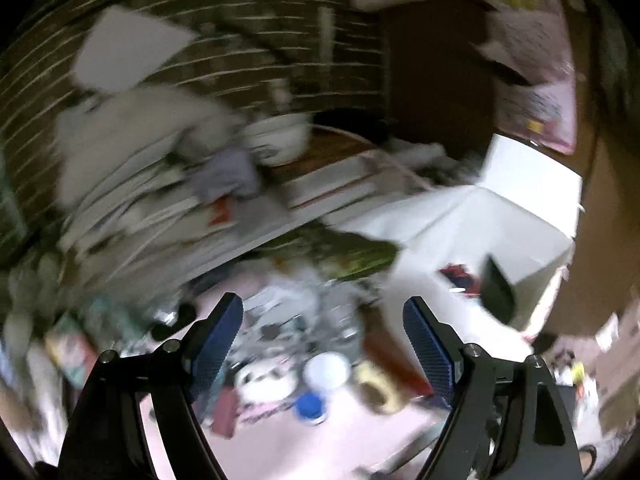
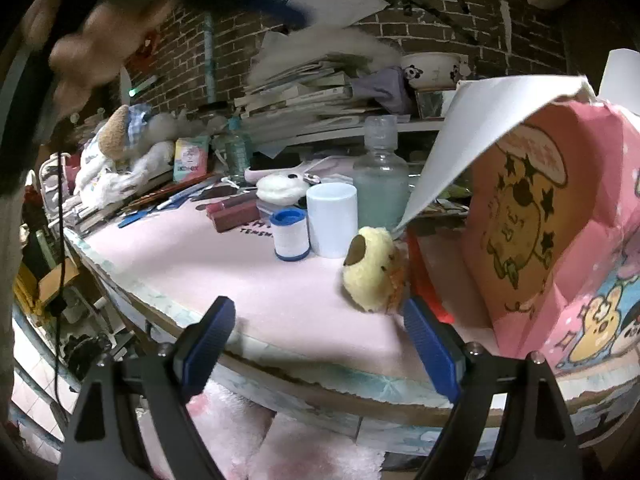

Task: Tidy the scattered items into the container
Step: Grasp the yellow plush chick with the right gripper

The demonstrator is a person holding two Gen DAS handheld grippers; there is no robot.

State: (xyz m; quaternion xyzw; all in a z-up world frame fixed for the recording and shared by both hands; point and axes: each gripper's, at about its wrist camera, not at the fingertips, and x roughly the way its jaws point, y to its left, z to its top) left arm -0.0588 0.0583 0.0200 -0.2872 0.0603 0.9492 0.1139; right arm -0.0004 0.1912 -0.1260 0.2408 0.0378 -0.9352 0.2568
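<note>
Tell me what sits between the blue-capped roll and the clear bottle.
In the right wrist view, a white cylinder stands between the blue-capped roll and the clear bottle.

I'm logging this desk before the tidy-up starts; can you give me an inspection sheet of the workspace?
Surface: pink mat, crowded at the back.
Job's things: yellow plush, white cylinder, blue-capped roll, clear bottle; pink cartoon box open beside them.
Clutter: stacked books, panda bowl, stuffed toy.
Grippers: left gripper and right gripper open, empty.
Cables: black cord hanging at the left.
Surroundings: brick wall.
</note>
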